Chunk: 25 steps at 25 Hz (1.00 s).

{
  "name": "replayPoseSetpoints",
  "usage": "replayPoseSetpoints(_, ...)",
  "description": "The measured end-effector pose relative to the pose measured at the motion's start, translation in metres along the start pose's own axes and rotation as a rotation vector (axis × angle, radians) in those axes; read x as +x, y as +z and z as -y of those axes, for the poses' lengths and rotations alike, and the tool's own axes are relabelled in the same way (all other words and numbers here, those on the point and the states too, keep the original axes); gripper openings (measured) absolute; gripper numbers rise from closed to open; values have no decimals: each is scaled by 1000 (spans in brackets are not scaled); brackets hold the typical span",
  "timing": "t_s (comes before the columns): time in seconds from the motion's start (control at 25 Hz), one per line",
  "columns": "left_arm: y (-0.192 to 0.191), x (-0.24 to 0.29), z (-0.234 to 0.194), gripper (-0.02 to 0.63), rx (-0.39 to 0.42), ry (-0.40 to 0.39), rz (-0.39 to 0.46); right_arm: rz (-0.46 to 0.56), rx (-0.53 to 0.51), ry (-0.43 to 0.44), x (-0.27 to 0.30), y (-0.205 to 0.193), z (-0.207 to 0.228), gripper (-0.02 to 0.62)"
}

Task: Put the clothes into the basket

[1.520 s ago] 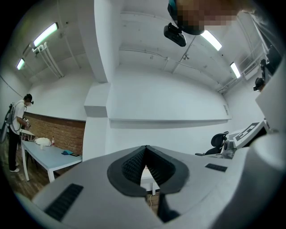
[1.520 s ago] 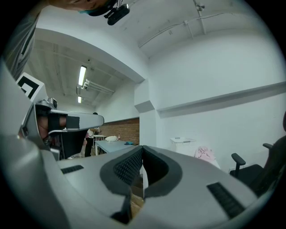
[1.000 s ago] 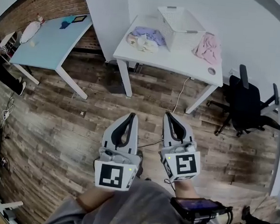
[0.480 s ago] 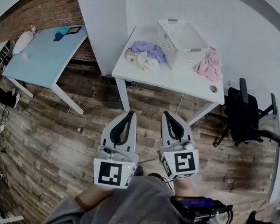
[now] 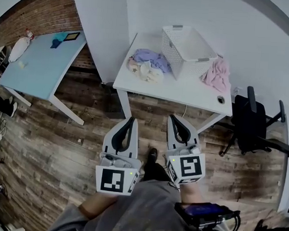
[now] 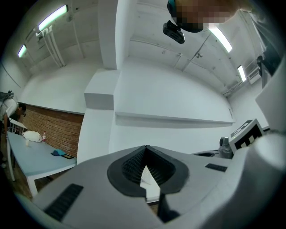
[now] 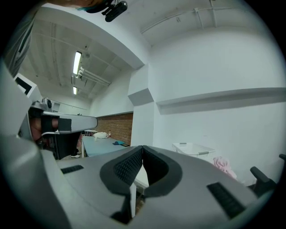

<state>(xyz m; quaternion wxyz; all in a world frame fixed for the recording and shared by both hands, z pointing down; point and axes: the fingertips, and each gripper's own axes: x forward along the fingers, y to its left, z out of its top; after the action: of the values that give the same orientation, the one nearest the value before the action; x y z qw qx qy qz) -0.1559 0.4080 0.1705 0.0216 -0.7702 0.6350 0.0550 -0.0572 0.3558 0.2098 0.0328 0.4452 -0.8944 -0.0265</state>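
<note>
- Nearest to me, the left gripper (image 5: 131, 120) is closed, its jaws pressed together with nothing between them.
- Beside it, the right gripper (image 5: 173, 118) is closed too and carries nothing; both point forward, over the wooden floor (image 5: 58, 140).
- A dark shoe (image 5: 153, 153) shows on the floor between the two grippers.
- Farther ahead stands the white worktop (image 5: 183, 93), well apart from both grippers.
- On the worktop's left part lies a pile of lilac and cream clothes (image 5: 148, 65), just beside the basket's left wall.
- The white slatted basket (image 5: 175, 49) sits at the back of the worktop, against the wall.
- A pink garment (image 5: 216, 76) lies bunched on the worktop at the basket's right side, touching it.
- A small dark round thing (image 5: 220, 99) sits near the worktop's right front corner; I cannot tell what it is.
- A black office chair (image 5: 251, 118) stands to the right of the worktop.
- Off to the left is a light blue table (image 5: 39, 64) before a brick wall (image 5: 38, 4).
</note>
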Motion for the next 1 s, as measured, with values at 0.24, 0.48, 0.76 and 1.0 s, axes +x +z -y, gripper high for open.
replayPoseSetpoints(0.24, -15, 42, -23, 8, -8, 26, -17, -21, 9, 16, 45, -13, 17, 6)
replayPoseSetpoints(0.48, -34, 100, -51, 8, -14, 43, -57, -45, 24, 21, 104, -24, 44, 8)
replayPoseSetpoints(0.76, -50, 181, -78, 8, 13, 45, -81, -59, 22, 51, 181, -34, 82, 8)
replayPoseSetpoints(1.0, -40, 228, -95, 8, 42, 62, -42, -32, 7, 61, 223, -16, 111, 8)
